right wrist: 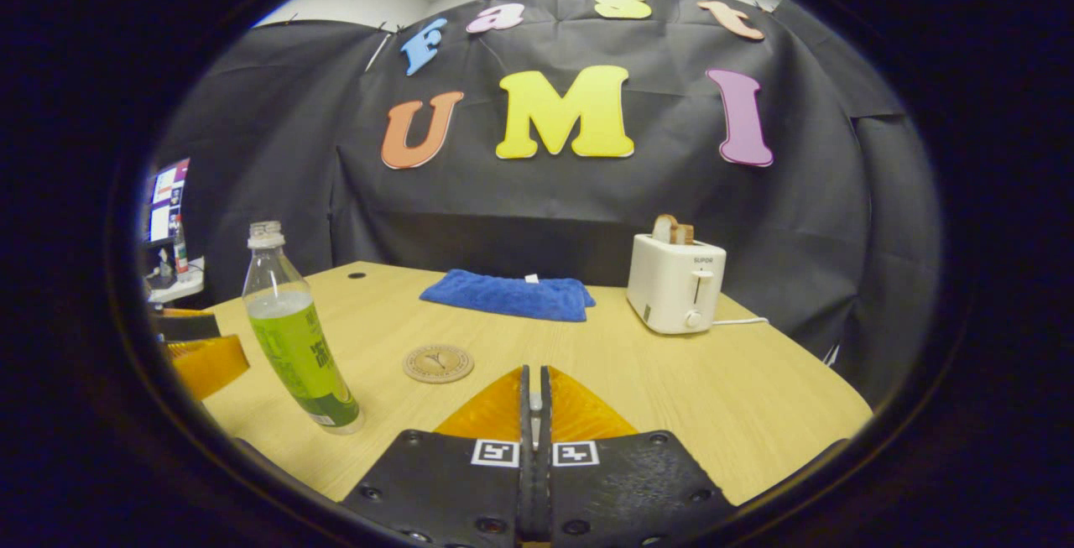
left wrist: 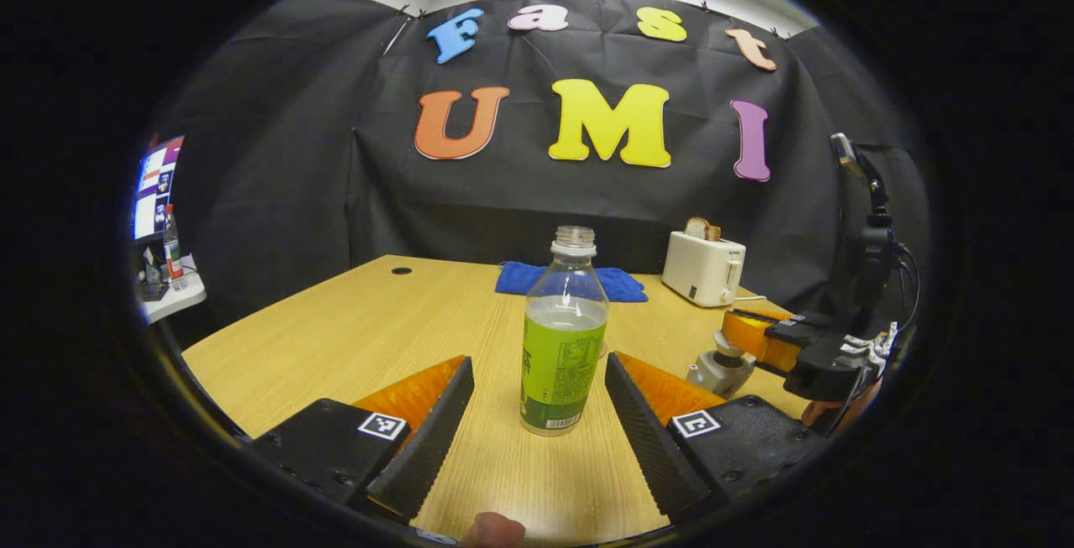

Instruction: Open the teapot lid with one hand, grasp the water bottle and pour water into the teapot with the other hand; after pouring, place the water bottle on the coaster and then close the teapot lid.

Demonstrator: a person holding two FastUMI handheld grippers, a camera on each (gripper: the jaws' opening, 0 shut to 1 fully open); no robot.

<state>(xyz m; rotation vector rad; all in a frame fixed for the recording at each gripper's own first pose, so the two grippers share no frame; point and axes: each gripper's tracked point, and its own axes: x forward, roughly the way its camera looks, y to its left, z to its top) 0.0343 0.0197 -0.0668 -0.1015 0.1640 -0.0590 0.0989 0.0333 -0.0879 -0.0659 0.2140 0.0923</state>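
Between the 2 spread fingers of the left gripper (left wrist: 537, 401), in the left gripper view, stands the clear plastic water bottle with a green label and no cap (left wrist: 563, 338), upright on the pale wooden table (left wrist: 352, 338); it sits dead ahead of that gripper, neither finger touching it, with a gap on each side. Its long axis runs straight up, open mouth at the top, so the fingers meet the labelled body square across. The left gripper is plainly the nearer one, and I judge that closing on the bottle is the move at hand. To the right in that view the right gripper (left wrist: 755, 338) sits over a small grey-white knobbed piece (left wrist: 720, 367), probably the teapot's lid; the pot's body is hidden, so I cannot say whether the lid is lifted. In the right gripper view the right gripper (right wrist: 534, 401) has its fingers pressed together with something pale wedged at the seam, but what it is I cannot tell. There the bottle stands off to the left, leaning only by lens bend, and the round tan coaster (right wrist: 438, 362) lies bare just beyond it, near the folded blue towel (right wrist: 508, 294) and the white toaster (right wrist: 675, 284).
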